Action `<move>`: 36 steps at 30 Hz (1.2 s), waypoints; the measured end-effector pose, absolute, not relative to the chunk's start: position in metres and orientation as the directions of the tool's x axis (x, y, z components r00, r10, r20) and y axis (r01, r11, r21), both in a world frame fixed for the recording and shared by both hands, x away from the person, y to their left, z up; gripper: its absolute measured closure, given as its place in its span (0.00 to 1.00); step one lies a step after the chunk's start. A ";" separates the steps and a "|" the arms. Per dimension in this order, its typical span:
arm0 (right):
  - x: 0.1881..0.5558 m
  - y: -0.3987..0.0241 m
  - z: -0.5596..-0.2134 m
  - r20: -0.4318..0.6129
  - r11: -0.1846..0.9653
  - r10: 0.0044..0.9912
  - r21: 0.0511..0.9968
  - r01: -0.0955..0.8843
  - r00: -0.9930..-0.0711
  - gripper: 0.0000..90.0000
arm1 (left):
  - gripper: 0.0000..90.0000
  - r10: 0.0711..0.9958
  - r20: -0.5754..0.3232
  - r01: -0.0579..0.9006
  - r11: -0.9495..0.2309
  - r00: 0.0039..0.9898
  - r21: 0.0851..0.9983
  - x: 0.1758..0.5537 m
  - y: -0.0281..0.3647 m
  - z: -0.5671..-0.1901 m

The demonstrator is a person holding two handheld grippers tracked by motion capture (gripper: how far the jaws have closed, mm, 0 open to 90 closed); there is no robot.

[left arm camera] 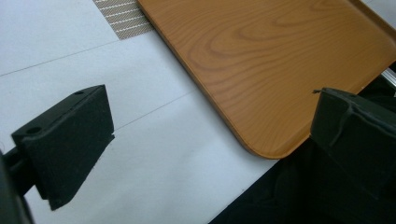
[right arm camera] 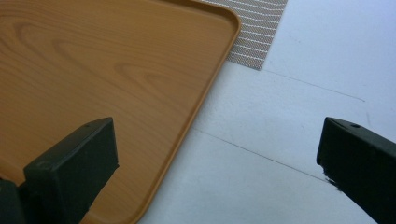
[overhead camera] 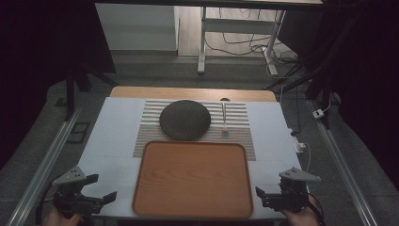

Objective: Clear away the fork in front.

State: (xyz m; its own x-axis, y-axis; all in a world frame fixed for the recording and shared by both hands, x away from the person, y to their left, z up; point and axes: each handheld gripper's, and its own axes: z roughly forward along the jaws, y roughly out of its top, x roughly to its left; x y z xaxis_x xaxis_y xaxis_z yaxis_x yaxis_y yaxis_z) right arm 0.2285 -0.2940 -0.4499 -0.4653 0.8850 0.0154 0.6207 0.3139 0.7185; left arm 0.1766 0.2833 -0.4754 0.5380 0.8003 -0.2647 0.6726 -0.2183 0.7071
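A wooden tray (overhead camera: pixel 193 179) lies at the front middle of the white table, its corners showing in the left gripper view (left arm camera: pixel 280 60) and the right gripper view (right arm camera: pixel 93 70). Behind it a dark round plate (overhead camera: pixel 185 119) rests on a striped placemat (overhead camera: pixel 240 141), with a pale utensil (overhead camera: pixel 224 120) beside the plate. My left gripper (overhead camera: pixel 102 188) hovers at the front left corner, jaws wide apart and empty (left arm camera: pixel 205 130). My right gripper (overhead camera: pixel 261 195) sits at the front right, also open with nothing between its jaws (right arm camera: pixel 219 163).
The table's front edge runs just under both grippers. Metal rails flank the table on either side (overhead camera: pixel 47 160). A desk frame and cables (overhead camera: pixel 263 47) stand on the floor beyond the far edge.
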 end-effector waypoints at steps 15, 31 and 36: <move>0.229 -0.291 -0.451 0.004 0.346 0.872 0.701 0.624 -0.489 0.00 | 0.00 0.794 -0.270 0.681 -0.232 0.545 0.694 0.179 0.282 -0.476; 0.229 -0.287 -0.450 -0.009 0.378 0.855 0.697 0.610 -0.519 0.00 | 0.00 0.798 -0.263 0.689 -0.244 0.543 0.682 0.181 0.280 -0.477; 0.230 -0.285 -0.450 -0.007 0.388 0.845 0.695 0.605 -0.535 0.00 | 0.00 0.799 -0.262 0.688 -0.242 0.541 0.684 0.180 0.280 -0.477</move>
